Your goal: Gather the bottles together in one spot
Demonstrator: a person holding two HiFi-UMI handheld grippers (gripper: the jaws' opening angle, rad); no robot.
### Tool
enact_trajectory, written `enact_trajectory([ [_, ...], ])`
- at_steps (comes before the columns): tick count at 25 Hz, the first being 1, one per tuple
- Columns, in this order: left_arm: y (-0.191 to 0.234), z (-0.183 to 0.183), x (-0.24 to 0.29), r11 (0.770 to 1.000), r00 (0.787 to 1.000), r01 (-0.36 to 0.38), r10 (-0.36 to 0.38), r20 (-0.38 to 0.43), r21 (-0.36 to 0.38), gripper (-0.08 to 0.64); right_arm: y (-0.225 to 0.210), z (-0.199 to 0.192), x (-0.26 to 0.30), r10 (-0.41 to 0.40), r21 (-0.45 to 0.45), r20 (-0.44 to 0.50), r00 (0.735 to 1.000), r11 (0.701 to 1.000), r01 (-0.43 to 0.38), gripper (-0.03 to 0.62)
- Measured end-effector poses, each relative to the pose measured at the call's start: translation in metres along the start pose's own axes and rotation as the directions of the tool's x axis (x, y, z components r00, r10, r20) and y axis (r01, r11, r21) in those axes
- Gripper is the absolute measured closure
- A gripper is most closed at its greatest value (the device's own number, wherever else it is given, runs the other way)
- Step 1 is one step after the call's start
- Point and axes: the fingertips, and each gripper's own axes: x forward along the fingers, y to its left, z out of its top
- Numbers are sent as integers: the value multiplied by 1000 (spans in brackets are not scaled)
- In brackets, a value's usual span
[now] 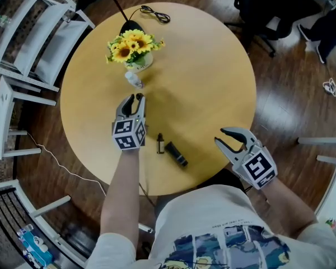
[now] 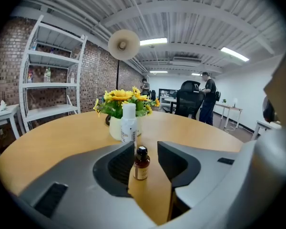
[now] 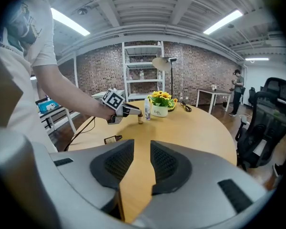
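Observation:
A small brown bottle [image 2: 141, 163] stands upright between the jaws of my left gripper [image 2: 146, 146]. It sits close to the left jaw with a gap on the right, and the gripper is open. Just beyond it stands a white bottle [image 2: 128, 123] [image 1: 133, 80], in front of the sunflower vase [image 1: 135, 59]. Seen from the head view, the left gripper [image 1: 133, 98] points at that white bottle. Another small brown bottle [image 1: 160, 143] and a black bottle [image 1: 176, 154] lie on the table near its front. My right gripper [image 1: 220, 135] hovers open and empty at the front right.
The round wooden table [image 1: 213, 77] also carries a lamp base with a black cable [image 1: 154, 13] at the back. White shelving [image 1: 28, 43] stands to the left, and an office chair [image 1: 263, 10] at the back right. People stand far off across the room.

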Motion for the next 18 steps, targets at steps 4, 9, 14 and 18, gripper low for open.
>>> enact_trajectory([
  [4, -5, 12, -50, 1000, 999, 13, -12, 44, -24, 411, 20, 15, -4, -21, -12, 22, 1000, 1000, 22, 491],
  [9, -11, 23, -139, 995, 997, 48, -42, 71, -88, 411, 59, 43, -13, -37, -21, 68, 997, 999, 38, 491],
  [14, -25, 33, -237, 985, 989, 117, -104, 102, -128, 410, 104, 59, -21, -65, 0, 101, 993, 998, 65, 491],
  [18, -35, 26, -309, 981, 984, 158, -147, 101, -114, 410, 143, 60, -29, -97, 6, 103, 990, 995, 97, 491],
])
